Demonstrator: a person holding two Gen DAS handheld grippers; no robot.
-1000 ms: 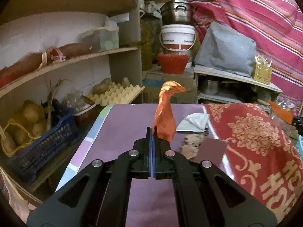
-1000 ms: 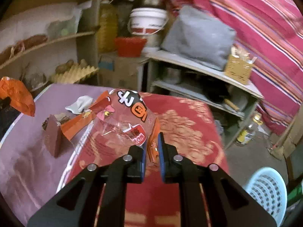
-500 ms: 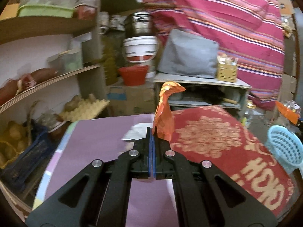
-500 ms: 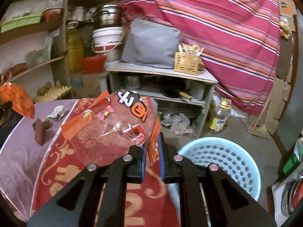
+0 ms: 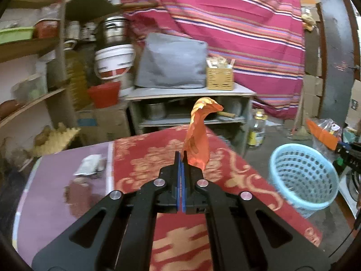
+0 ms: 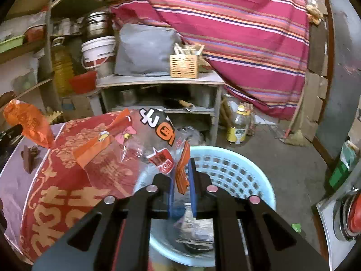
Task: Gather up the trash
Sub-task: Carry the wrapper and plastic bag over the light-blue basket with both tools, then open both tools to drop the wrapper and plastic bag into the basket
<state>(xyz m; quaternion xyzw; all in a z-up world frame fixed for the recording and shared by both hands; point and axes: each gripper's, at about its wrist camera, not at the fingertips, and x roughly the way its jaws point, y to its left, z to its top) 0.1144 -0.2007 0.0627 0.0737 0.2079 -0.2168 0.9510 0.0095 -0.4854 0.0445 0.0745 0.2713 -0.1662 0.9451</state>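
Now, left tool (image 5: 181,155) clenched on orange wrapper (image 5: 196,140), right tool (image 6: 181,169) tilted down, gripping snack bag (image 6: 135,149) over basket (image 6: 237,164)

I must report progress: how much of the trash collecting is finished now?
Done: some trash already lies in the blue basket. In hand: the right claw holds a clear snack bag above it, and the left claw grips an orange wrapper. Left: a white wrapper and a brown piece on the table.
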